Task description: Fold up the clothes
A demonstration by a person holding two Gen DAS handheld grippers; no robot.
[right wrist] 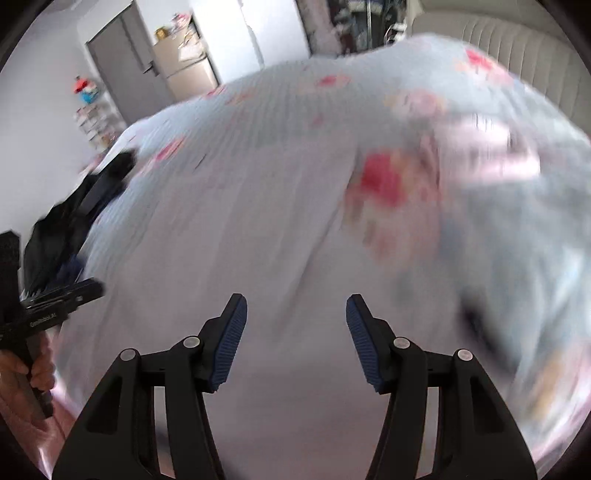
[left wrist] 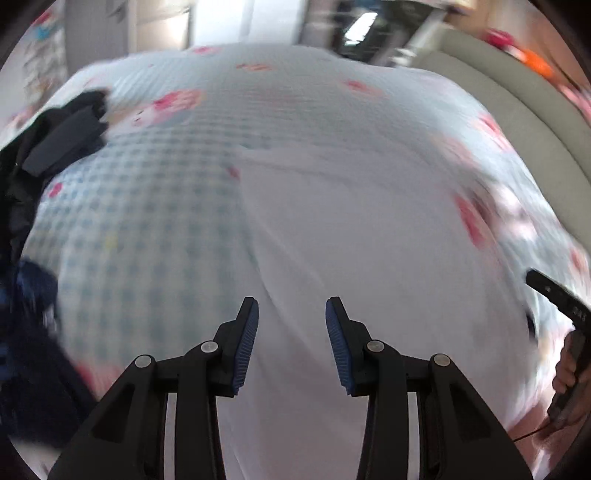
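Observation:
A pale white garment lies spread over the bed, blurred by motion; in the right wrist view the same garment fills the middle. My left gripper hovers above it, open, with nothing between its blue pads. My right gripper is also open and empty over the cloth. The right gripper shows at the right edge of the left wrist view, held by a hand. The left gripper appears at the left edge of the right wrist view, also in a hand.
The bed has a blue checked sheet with pink cartoon prints. A heap of dark clothes sits at its left side, with a dark blue piece nearer. A padded headboard is at the right, a door and fridge beyond.

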